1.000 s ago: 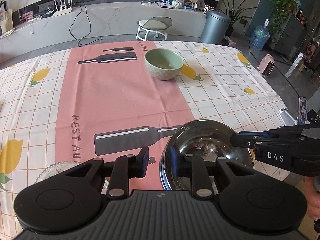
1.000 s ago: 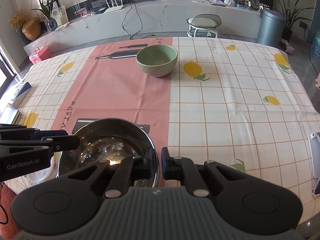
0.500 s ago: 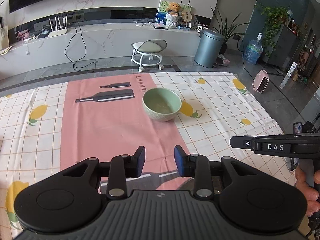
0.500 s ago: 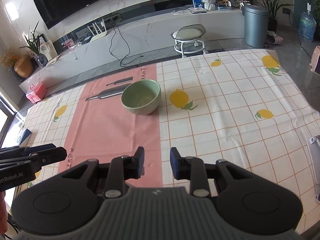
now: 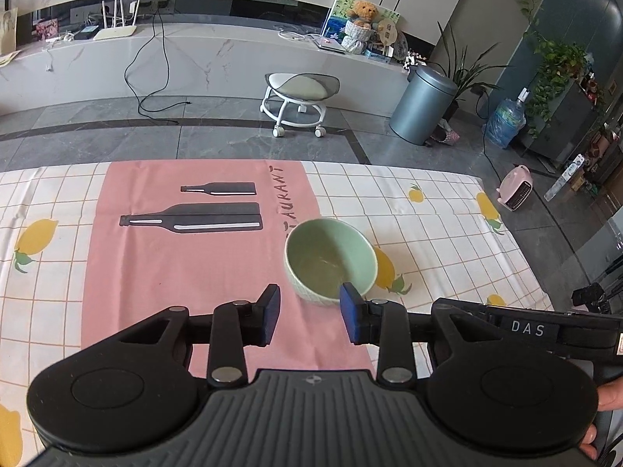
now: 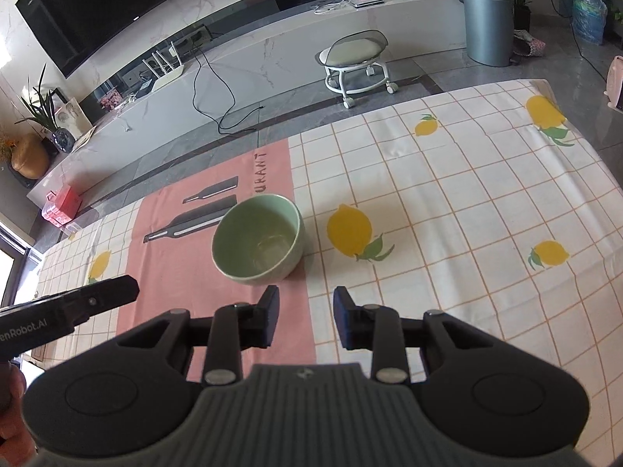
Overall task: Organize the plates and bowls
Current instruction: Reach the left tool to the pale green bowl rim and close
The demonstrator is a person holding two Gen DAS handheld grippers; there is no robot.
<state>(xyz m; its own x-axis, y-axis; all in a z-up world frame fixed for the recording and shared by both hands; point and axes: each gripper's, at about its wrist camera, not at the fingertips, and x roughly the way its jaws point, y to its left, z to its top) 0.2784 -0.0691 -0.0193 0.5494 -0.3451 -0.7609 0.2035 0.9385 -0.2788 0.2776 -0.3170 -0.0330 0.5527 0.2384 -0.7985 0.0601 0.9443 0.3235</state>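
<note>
Both tools hung empty with their jaws wide, the left tool (image 5: 309, 319) and right tool (image 6: 305, 317) aimed at the green bowl (image 6: 258, 240), which sat upright on the table (image 6: 447, 210), likely the next pickup.

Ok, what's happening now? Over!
Left gripper open, empty. Right gripper open, empty. Pale green ceramic bowl upright on the tablecloth, untouched. Nothing in the way.
</note>
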